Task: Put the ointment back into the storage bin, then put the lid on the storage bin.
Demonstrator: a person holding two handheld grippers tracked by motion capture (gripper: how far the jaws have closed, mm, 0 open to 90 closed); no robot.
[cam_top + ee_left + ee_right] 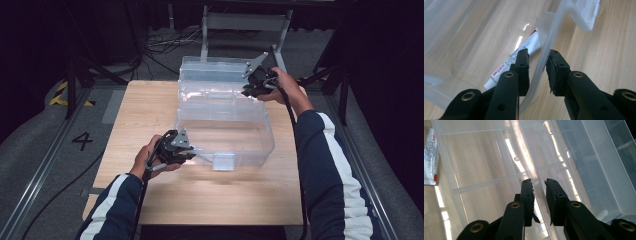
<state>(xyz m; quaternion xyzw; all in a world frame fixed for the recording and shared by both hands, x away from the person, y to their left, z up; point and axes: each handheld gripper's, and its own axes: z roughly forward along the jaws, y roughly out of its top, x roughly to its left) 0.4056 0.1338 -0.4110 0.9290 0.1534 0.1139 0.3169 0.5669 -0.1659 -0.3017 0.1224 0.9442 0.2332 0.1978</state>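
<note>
High view: a clear box (225, 131) lies on the table (150, 115), long axis crosswise, lid (215, 70) open rearward. Left gripper view: left gripper (537, 58) clamps its near wall; a tube (517, 58) lies inside. Right gripper view: right gripper (538, 182) pinches a rim.

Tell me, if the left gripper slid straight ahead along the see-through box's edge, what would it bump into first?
Probably the white latch block jutting from the clear box's front wall, which the left gripper straddles. The white tube lies inside the box, off that line. Depth is hard to judge.
</note>
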